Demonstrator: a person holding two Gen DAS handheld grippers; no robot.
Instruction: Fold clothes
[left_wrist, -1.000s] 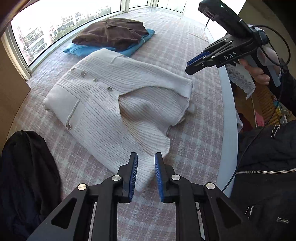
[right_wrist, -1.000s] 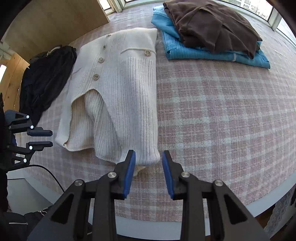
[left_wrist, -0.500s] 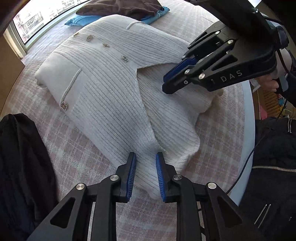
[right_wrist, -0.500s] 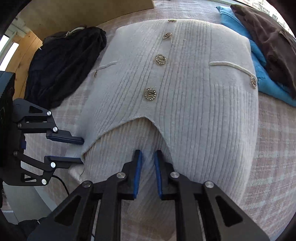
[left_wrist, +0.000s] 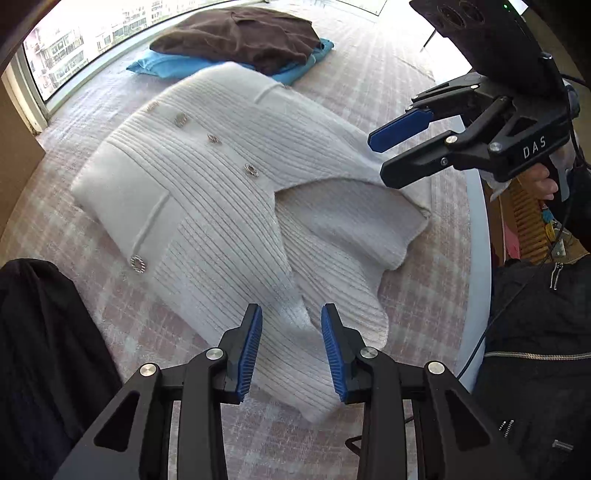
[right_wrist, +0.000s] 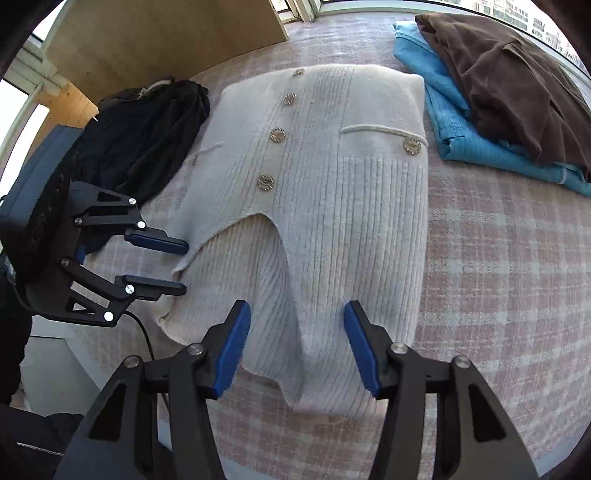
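Note:
A cream ribbed cardigan (left_wrist: 221, 206) with metal buttons lies flat on the checked tablecloth, sleeves folded in, its V neckline toward the near edge. My left gripper (left_wrist: 291, 314) hovers open just over the cardigan's near left end, nothing between its fingers. It also shows in the right wrist view as the left gripper (right_wrist: 184, 266), beside the cardigan's (right_wrist: 332, 184) edge. My right gripper (right_wrist: 297, 310) is open wide above the near end of the garment, holding nothing. In the left wrist view the right gripper (left_wrist: 380, 157) floats above the cardigan's right shoulder.
A folded brown garment (left_wrist: 240, 40) rests on a folded blue one (left_wrist: 159, 68) at the far side. A black garment (left_wrist: 44, 350) lies heaped at the left. The table's white rim (left_wrist: 476, 258) curves at right, with a person's black jacket (left_wrist: 535, 332) beyond it.
Both grippers, nearly shut low over the cardigan half a second ago, have opened wide and drawn back. The right gripper has lifted away toward the table edge.

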